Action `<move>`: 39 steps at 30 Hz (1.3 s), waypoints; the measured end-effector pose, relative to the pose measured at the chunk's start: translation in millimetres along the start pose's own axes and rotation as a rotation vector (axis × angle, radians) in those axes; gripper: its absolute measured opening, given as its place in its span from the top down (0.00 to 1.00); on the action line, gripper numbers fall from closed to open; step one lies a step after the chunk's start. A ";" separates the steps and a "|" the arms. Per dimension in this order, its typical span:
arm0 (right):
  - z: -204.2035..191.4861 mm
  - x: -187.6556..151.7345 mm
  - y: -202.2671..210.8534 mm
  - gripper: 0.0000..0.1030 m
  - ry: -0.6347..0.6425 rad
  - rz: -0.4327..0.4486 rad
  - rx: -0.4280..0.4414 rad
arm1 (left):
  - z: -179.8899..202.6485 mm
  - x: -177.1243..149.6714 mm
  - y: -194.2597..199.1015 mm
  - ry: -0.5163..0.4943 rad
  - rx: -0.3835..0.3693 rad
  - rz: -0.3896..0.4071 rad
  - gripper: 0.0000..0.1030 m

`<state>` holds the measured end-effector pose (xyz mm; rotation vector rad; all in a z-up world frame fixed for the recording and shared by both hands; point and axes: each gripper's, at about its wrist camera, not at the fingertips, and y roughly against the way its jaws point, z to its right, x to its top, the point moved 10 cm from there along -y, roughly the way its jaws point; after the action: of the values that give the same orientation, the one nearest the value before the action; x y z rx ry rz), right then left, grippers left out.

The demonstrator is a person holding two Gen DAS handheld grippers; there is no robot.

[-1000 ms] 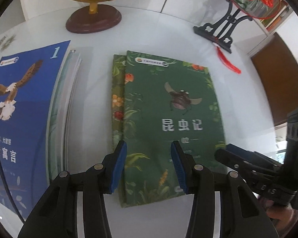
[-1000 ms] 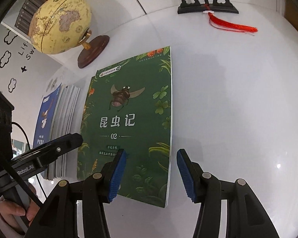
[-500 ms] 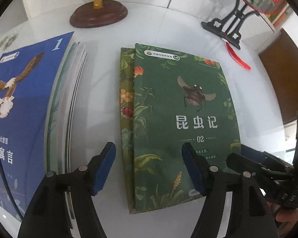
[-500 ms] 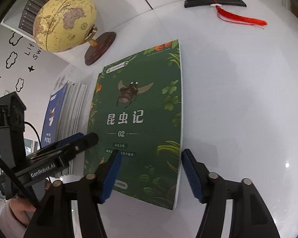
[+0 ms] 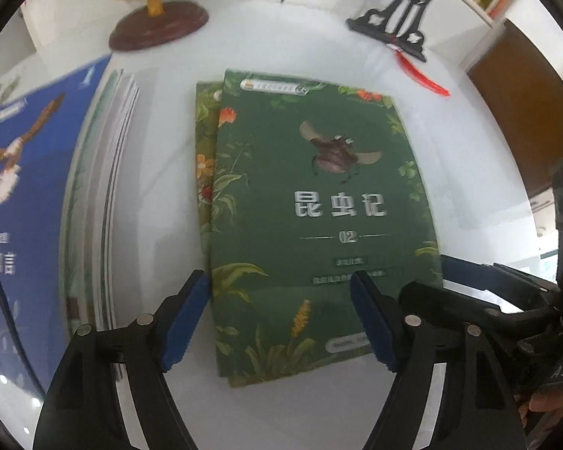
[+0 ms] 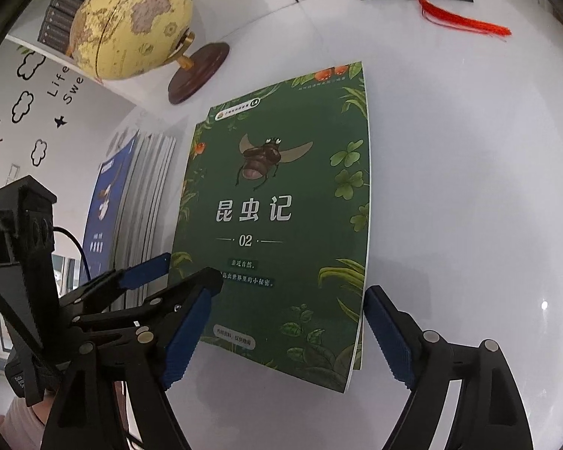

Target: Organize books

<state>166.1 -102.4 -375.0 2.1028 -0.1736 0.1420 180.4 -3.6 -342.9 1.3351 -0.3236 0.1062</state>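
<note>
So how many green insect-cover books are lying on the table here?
2: the top green book lies mid-table; a second green book peeks out beneath its left edge. More may be hidden.

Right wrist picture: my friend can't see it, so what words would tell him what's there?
A green book with a beetle on its cover lies flat on a white table, on another book. The right claw is opening over its near end, not pressing it, with the left claw alongside. A yellow globe and a blue-topped book stack sit farther left.

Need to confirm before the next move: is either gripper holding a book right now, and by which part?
Nothing is held. The left gripper and right gripper are both opening over the near end of the green book, pads clear of it.
</note>
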 end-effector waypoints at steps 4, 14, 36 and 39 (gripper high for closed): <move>-10.7 -7.5 12.2 0.39 0.005 0.027 0.070 | 11.3 -5.0 6.5 -0.038 -0.005 -0.003 0.33; -21.0 -24.6 25.3 0.79 -0.051 0.038 0.228 | 37.0 -32.0 5.5 -0.038 -0.163 -0.037 0.34; 10.6 -63.1 27.3 0.98 0.066 -0.048 0.059 | 0.7 -34.0 34.6 0.079 -0.158 -0.008 0.31; 28.4 -64.0 40.8 0.92 0.054 -0.025 0.013 | 2.4 -36.4 22.3 0.101 -0.163 -0.038 0.31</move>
<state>96.7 -143.3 -366.1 2.1107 -0.1144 0.1857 139.6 3.3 -332.1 1.1696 -0.2162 0.1123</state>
